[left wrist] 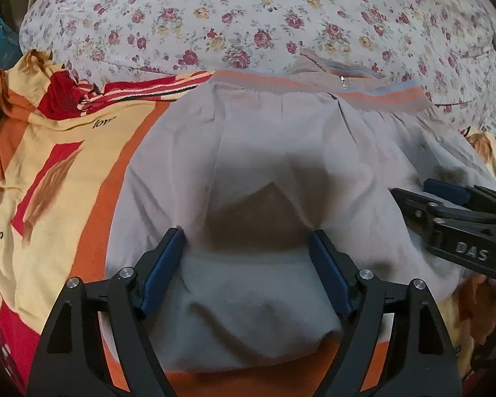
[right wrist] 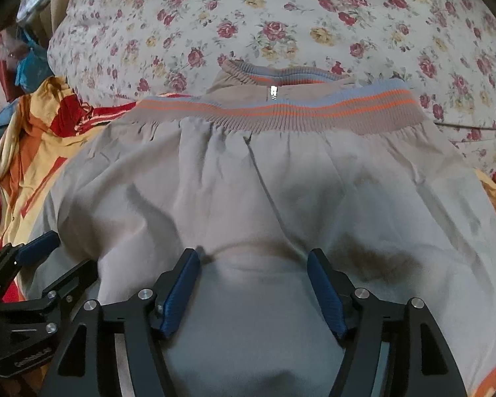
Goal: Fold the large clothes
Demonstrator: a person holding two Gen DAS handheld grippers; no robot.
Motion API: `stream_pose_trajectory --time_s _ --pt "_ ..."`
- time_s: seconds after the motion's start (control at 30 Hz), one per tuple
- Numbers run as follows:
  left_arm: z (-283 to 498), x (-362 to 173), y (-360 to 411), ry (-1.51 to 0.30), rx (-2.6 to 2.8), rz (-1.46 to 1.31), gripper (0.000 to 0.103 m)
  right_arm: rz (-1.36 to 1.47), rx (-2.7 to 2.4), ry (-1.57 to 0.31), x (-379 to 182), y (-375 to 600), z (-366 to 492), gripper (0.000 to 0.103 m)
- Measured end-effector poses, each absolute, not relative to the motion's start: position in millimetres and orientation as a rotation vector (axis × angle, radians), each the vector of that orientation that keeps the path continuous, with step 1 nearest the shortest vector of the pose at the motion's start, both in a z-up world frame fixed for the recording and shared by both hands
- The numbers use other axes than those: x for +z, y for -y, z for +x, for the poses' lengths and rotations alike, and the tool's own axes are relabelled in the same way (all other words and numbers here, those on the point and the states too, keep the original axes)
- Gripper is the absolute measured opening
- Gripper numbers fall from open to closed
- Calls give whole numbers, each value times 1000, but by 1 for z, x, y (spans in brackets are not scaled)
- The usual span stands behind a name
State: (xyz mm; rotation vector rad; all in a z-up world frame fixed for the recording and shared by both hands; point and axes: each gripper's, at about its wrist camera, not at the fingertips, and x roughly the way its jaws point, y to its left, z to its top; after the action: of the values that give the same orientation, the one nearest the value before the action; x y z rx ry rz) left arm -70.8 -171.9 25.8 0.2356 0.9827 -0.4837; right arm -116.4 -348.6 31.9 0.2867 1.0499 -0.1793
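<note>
Left hand-held gripper point(left wrist: 248, 244) spread wide, grey jacket point(left wrist: 281, 165) beneath

Readable lettering on a gripper and a bedspread

White capital letters "DAS" stand on the black body of the right gripper point(left wrist: 446, 195), at the right edge of the left wrist view. Small dark letters that look like "for" sit on a yellow patch of the red, orange and yellow bedspread point(left wrist: 66, 152), near its far left corner. Raised lettering on the left gripper point(right wrist: 43, 248) is too small to read.
</note>
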Motion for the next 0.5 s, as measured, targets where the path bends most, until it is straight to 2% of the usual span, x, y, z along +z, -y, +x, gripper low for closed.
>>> stream_pose_trajectory --time_s 0.27,0.5 --pt "-72 24 173 -982 -496 247 81 249 -197 -1053 38 342 -133 73" --pt "-73 22 173 -977 -508 251 84 259 -199 -1040 31 344 -138 74"
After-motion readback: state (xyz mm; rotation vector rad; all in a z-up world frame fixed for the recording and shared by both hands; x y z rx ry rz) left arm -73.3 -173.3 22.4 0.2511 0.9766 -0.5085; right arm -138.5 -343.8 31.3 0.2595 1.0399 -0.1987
